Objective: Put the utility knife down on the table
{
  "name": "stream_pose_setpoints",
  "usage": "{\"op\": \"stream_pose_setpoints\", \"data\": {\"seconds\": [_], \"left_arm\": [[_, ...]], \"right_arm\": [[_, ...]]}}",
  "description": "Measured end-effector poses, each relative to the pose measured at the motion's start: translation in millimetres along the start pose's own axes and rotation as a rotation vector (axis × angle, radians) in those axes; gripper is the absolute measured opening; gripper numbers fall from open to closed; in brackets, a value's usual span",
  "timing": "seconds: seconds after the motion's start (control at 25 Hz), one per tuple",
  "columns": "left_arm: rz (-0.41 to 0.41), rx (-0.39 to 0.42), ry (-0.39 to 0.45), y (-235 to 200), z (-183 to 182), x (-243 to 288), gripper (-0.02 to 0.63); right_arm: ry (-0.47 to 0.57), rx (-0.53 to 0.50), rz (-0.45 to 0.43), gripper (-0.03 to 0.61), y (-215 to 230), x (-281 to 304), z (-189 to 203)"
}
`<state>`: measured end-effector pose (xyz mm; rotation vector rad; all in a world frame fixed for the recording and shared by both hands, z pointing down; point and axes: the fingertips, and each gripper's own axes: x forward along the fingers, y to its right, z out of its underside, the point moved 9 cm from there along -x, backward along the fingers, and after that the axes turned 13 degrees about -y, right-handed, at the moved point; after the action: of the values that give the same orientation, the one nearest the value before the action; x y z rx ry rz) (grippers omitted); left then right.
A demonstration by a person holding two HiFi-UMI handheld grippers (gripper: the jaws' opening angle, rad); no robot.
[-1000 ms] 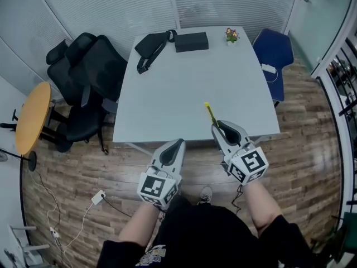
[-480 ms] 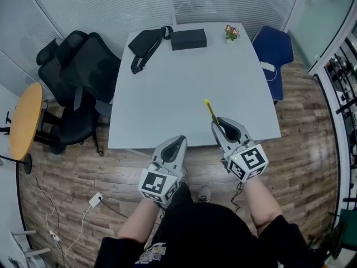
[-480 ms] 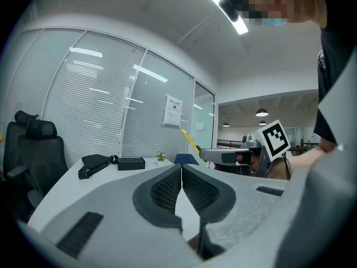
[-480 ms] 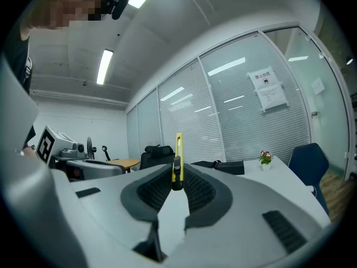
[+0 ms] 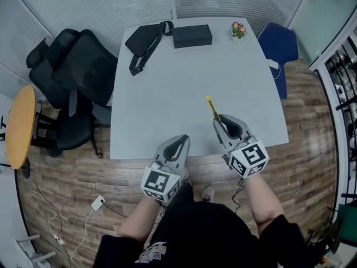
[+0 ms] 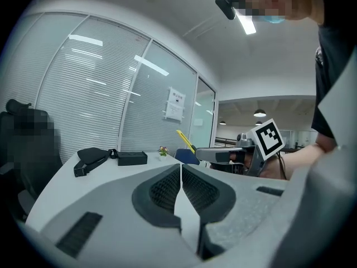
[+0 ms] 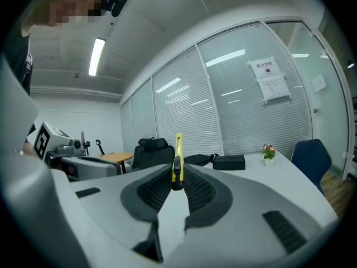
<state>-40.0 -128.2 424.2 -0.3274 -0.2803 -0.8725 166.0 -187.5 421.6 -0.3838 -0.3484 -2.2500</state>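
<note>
One step remains: my right claw clamps the utility knife above the bench; my left claw is closed, empty. Next, I reckon, I lower it and let go.

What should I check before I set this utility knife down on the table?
1. Grip on the knife: the right gripper is shut on the utility knife, which stands between its pads. Ok.
2. Knife over the table: in the head view it sits above the table, near the front edge. Ok.
3. Landing spot: the surface ahead of the knife tip is bare. Ok.
4. Other things: the black bag, black box and flower pot all sit at the far edge. Ok.
5. Left gripper: shut, empty, off to the side. Ok.
6. Blade retracted: cannot tell.
</note>
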Motion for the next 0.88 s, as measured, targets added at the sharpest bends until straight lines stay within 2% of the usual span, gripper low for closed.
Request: {"op": "stream_pose_setpoints", "data": {"seconds": [0.4,0.88], "left_arm": [[0.029,-0.023,-0.050,-53.6,8.6,26.5,0.006],[0.052,-0.075,-0.104,-92.8,25.8,47.7,0.006]], "right_arm": [[-0.100,-0.016,-0.014,0.066,14.5,78.7,7.9],[-0.265,-0.011,-0.038,0.066,30.8,153.5,44.4]]}}
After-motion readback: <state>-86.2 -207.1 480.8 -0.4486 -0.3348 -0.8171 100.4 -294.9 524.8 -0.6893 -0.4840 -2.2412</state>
